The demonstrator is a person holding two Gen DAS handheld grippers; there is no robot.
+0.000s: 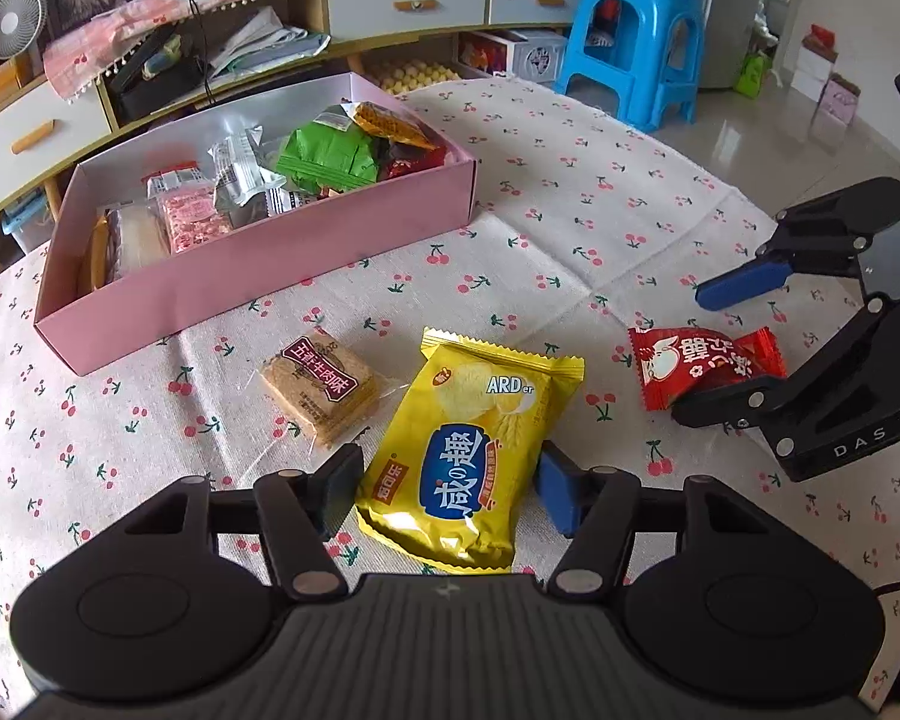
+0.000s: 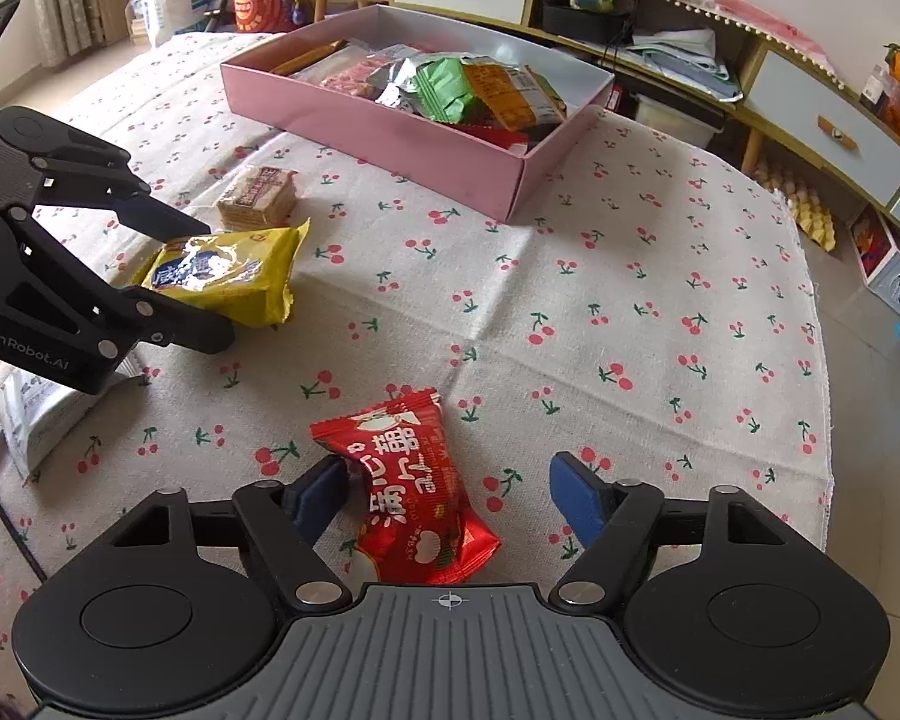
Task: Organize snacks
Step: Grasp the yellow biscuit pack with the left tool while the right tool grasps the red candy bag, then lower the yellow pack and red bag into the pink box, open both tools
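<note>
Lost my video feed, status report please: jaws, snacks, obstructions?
Left gripper jaws pressing yellow foil snack packet. Right gripper open astride red candy wrapper, one finger touching. Pink cardboard box path unobstructed.

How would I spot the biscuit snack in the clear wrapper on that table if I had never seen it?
Find the pink box full of snacks on the cherry-print tablecloth. Just in front of its long side lies the biscuit snack, beside a yellow packet. Unlike the yellow packet and the red packet, its wrapper is clear, showing tan square biscuits under a dark red label.
</note>
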